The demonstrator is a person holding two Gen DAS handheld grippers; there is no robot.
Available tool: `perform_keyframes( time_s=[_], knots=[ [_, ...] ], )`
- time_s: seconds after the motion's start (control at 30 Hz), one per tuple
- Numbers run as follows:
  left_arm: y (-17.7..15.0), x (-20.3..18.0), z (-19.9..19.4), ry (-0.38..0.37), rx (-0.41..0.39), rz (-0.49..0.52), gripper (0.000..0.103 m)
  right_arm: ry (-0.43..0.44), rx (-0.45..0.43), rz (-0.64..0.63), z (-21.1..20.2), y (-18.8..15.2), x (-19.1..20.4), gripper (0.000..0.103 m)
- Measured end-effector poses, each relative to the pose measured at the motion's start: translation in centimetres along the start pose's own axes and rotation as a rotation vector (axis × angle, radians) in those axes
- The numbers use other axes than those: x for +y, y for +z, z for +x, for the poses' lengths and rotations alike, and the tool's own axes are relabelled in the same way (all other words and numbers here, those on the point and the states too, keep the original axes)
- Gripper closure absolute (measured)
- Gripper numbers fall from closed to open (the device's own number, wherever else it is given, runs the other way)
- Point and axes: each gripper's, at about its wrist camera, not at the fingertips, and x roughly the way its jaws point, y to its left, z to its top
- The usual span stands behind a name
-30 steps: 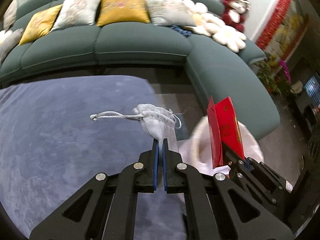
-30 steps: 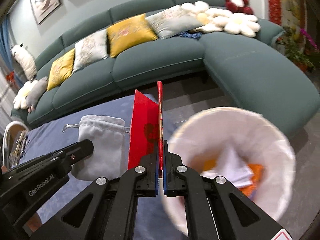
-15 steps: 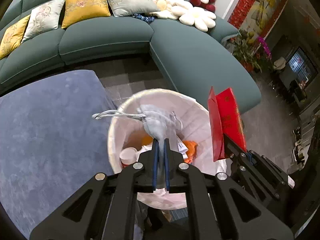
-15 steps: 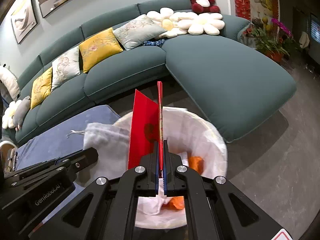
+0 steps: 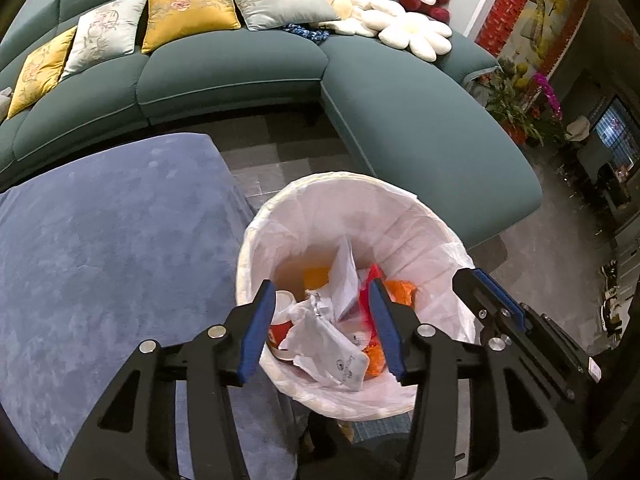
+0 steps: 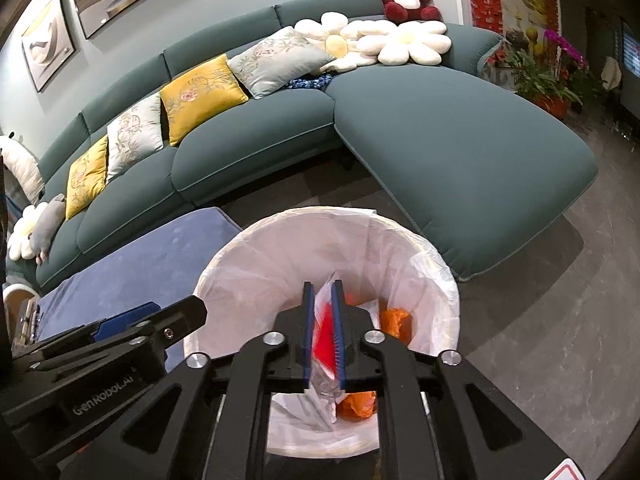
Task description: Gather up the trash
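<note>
Dropping is being done: trash is being let go into the round white-lined bin (image 5: 420,216) by the wide-open left gripper (image 5: 322,328) and the slightly parted right gripper (image 6: 322,332); more trash is probably being looked for next.

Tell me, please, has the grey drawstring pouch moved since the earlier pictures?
Yes. The grey drawstring pouch has left the left gripper, whose jaws stand open, and now lies down inside the trash bin.

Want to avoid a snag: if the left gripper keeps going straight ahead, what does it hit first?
Most likely the grey drawstring pouch lying atop the trash in the lined bin; the left gripper is open directly above it.
</note>
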Motion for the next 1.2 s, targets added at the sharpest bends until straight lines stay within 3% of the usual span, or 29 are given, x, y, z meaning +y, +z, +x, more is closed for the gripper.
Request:
perform_keyframes(
  time_s=[0.07,0.7,0.93,1.2],
  knots=[
    [-0.1,0.2,-0.2,0.006,-0.003,0.000,0.056,0.002,-0.006,-0.001,-0.2,0.0,0.2,0.082],
    [-1.1,1.9,-2.9,0.042,-0.037,-0.017,0.054,-0.004,-0.027,-0.047,-2.3,-0.1,1.9,0.073],
    [-2.2,2.6,-3.6,0.101,-0.053,0.010,0.047,-0.020,0.006,-0.072,-2.8,-0.7,2.6,0.054],
    [-3.8,4.1,-3.7,0.168,-0.046,-0.004,0.041,-0.058,0.051,-0.165,-2.7,-2.4,3.9,0.047]
  ],
)
